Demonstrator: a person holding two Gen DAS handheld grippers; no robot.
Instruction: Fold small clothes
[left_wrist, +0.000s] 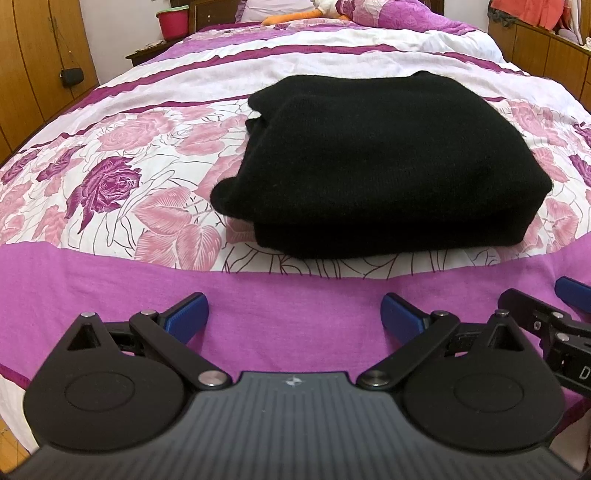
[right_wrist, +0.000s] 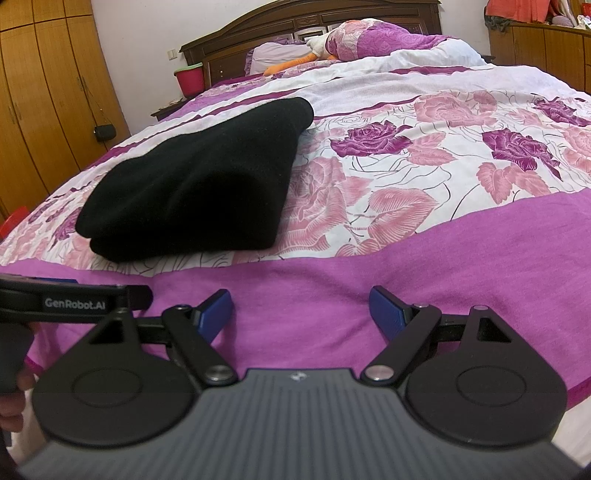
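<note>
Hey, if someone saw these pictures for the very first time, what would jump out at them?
First the folded black garment, a dark block lying on the pink and purple rose-print bedspread, towards the foot of the bed. Next the two open claws, left claw and right claw, hovering over the plain magenta band in front of it, neither touching the garment.
</note>
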